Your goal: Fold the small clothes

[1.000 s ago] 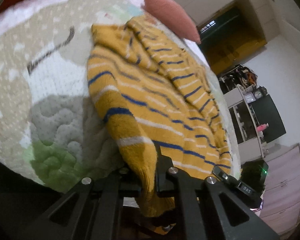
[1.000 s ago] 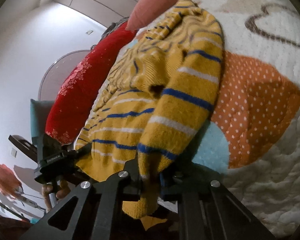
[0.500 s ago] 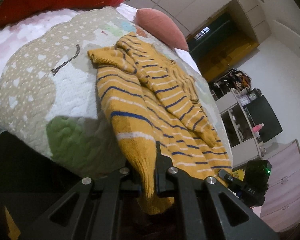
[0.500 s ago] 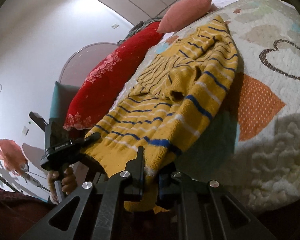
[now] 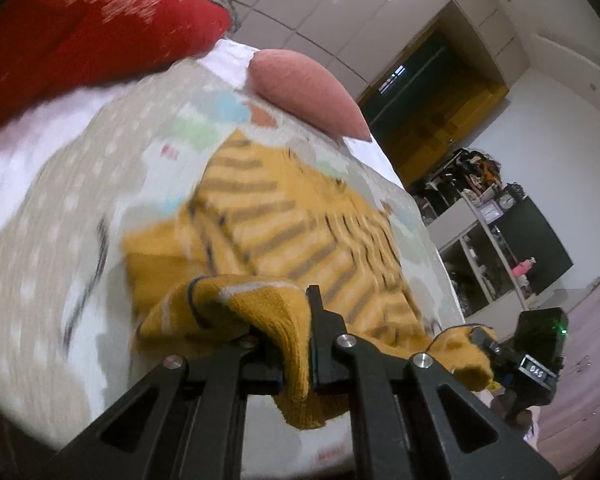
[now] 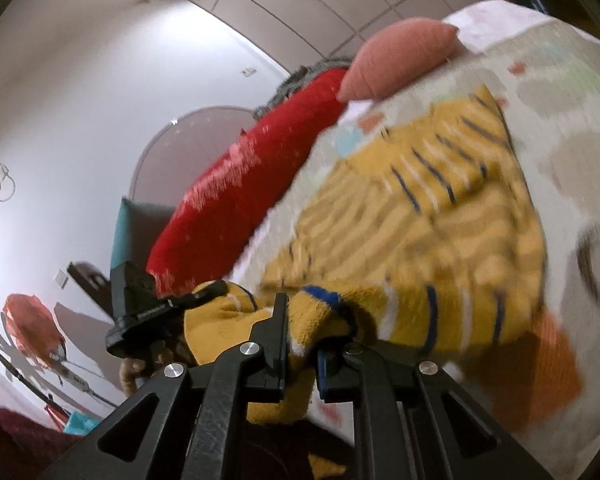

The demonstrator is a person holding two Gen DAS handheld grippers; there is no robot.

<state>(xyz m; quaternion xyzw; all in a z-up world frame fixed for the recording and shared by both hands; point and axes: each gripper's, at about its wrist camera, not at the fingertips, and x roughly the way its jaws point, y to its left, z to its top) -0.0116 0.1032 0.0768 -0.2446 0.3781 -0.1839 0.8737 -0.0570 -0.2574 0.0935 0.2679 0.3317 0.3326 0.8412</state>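
A mustard-yellow knit sweater with blue and white stripes lies on the patterned quilt, its near hem lifted off the bed. My left gripper is shut on one corner of that hem, and the cloth bunches over its fingers. In the right wrist view the same sweater stretches away, and my right gripper is shut on the other hem corner. Each gripper shows in the other's view: the right gripper at lower right, the left gripper at left, both pinching yellow knit.
A pink cushion and a red floral pillow lie at the far end of the bed. Shelves and a dark doorway stand beyond the bed's right side. A hand holds the left gripper.
Both grippers have risen and carried the sweater's near hem up and forward over its body. The hem, which hung down over the bed's edge, now bunches above the quilt.
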